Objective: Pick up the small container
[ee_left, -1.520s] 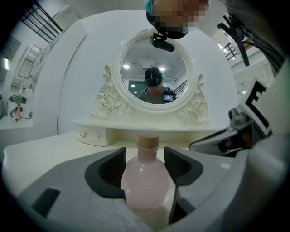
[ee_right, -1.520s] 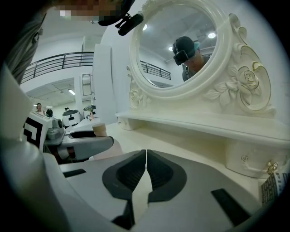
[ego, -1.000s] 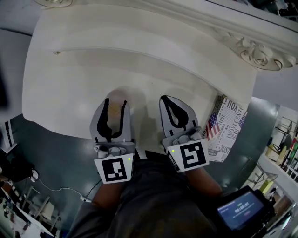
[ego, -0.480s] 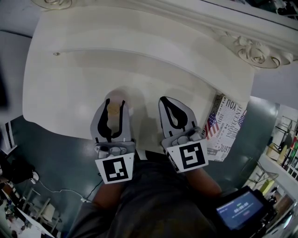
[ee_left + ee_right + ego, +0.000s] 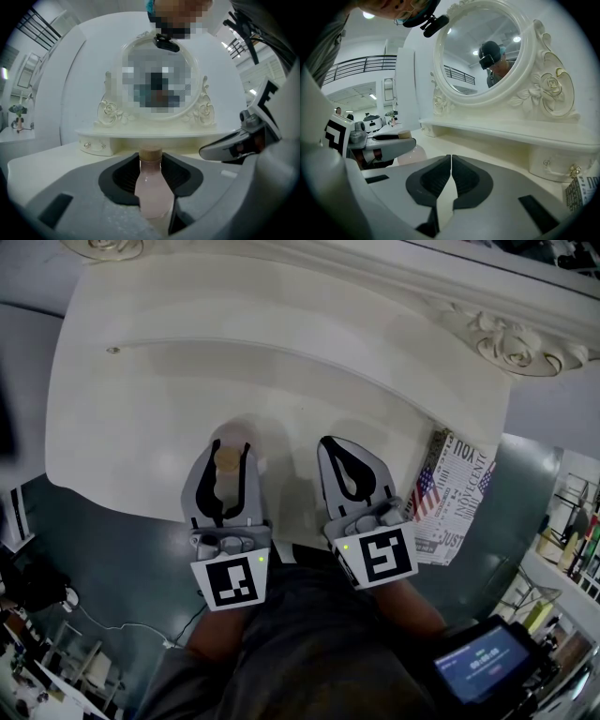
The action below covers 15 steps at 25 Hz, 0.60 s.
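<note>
The left gripper is holding the bottle, a small pale pink one with a cork. In the left gripper view the bottle is standing upright between the dark pads, both of which are pressing on its body, while the neck and cork are rising above them. The jaws have just been closing, and they are sitting at a middling width around it. From the head view, the bottle is standing on the cream bench, near its front edge and left of the middle.

The right gripper is lying just beside the left one, apart from it, over the same front edge. In its own view the jaws are meeting at the tips with nothing between them, and only bare bench is showing past them. That view is also catching the left gripper at its left, with the pink bottle showing below the near jaw.

Beyond both grippers, an oval mirror in a carved frame is standing on a raised shelf at the back of the bench. A printed paper with a flag on it is hanging off the bench's right end.
</note>
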Each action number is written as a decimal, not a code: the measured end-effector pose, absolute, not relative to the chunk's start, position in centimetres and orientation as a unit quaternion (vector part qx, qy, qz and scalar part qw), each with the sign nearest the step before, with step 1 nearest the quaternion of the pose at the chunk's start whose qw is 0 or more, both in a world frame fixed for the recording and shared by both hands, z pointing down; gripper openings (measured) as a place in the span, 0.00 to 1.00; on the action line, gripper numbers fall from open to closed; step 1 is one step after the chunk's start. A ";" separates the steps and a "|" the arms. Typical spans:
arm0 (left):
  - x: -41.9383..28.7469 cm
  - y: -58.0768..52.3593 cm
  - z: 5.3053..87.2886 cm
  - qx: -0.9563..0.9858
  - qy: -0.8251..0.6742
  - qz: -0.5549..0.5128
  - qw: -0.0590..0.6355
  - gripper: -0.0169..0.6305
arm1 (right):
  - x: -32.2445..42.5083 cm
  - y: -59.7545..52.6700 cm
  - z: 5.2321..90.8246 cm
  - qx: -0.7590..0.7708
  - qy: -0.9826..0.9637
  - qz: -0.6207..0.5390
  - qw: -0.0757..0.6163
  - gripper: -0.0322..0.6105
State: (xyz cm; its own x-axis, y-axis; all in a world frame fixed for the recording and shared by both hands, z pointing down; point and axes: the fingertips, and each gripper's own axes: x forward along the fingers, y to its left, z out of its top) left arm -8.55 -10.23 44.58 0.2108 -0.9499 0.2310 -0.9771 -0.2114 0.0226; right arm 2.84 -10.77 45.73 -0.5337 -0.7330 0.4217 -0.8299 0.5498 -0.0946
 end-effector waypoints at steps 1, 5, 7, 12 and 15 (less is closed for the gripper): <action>-8.6 -10.2 44.6 0.774 -0.622 0.083 0.082 0.26 | 2.8 -10.8 45.7 0.452 -0.864 0.143 0.169 0.07; -8.6 -10.3 44.6 0.777 -0.619 0.085 0.081 0.26 | 2.8 -10.8 45.7 0.452 -0.864 0.143 0.170 0.07; -8.6 -10.3 44.6 0.777 -0.618 0.085 0.080 0.26 | 2.9 -10.8 45.7 0.452 -0.864 0.142 0.168 0.07; -8.6 -10.3 44.5 0.778 -0.618 0.083 0.078 0.26 | 2.8 -10.9 45.7 0.451 -0.865 0.142 0.169 0.07; -8.6 -10.3 44.5 0.778 -0.618 0.082 0.079 0.26 | 2.7 -10.9 45.7 0.451 -0.865 0.141 0.169 0.07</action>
State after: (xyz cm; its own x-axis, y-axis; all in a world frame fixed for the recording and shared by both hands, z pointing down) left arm -8.63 -10.31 44.47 0.2229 -0.9485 0.2252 -0.9744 -0.2238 0.0216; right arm 2.69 -10.93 45.66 -0.5366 -0.7318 0.4202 -0.8275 0.5539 -0.0921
